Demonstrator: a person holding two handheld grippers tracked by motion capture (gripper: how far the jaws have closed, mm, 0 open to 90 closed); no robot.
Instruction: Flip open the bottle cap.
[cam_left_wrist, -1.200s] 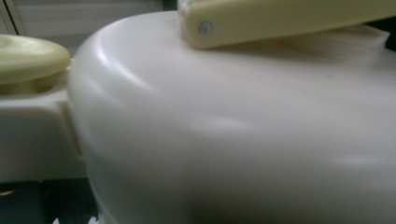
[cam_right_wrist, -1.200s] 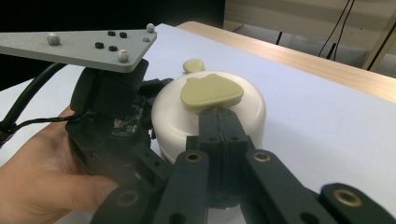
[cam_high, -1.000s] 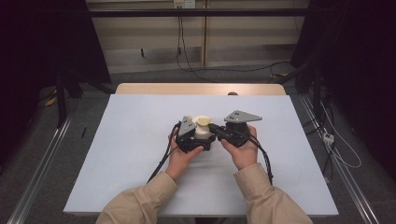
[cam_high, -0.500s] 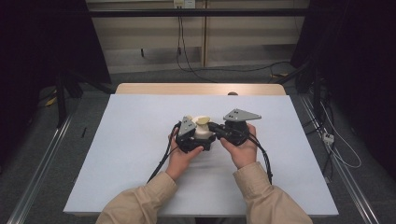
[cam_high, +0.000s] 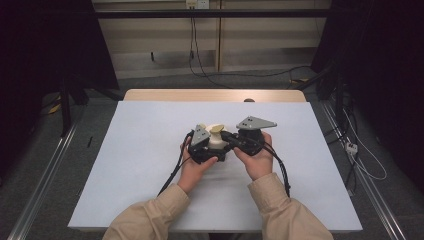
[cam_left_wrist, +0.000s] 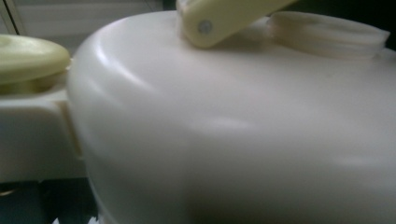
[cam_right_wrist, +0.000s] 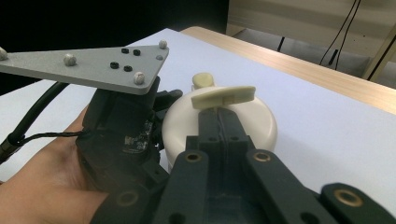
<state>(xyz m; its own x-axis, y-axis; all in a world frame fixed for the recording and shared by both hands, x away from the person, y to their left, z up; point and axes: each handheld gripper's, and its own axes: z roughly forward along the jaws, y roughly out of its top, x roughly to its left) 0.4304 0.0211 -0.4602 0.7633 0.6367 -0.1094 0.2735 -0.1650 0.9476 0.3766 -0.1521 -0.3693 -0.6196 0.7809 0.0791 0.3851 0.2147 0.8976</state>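
A small cream plastic container (cam_high: 217, 141) is sitting near the middle of the white table (cam_high: 125, 165), held between two hand-held grippers; the left gripper (cam_high: 202, 147) is hugging its rounded side, though whether those jaws are pressing cannot be told; the right gripper (cam_right_wrist: 219, 122) is clenched, jaws together just under the pale yellow lever (cam_right_wrist: 224, 96) on the container's top. It is looking light, rigid, smooth and likely slippery; the wide body and lever are seeming the best holds. No readable writing is showing.
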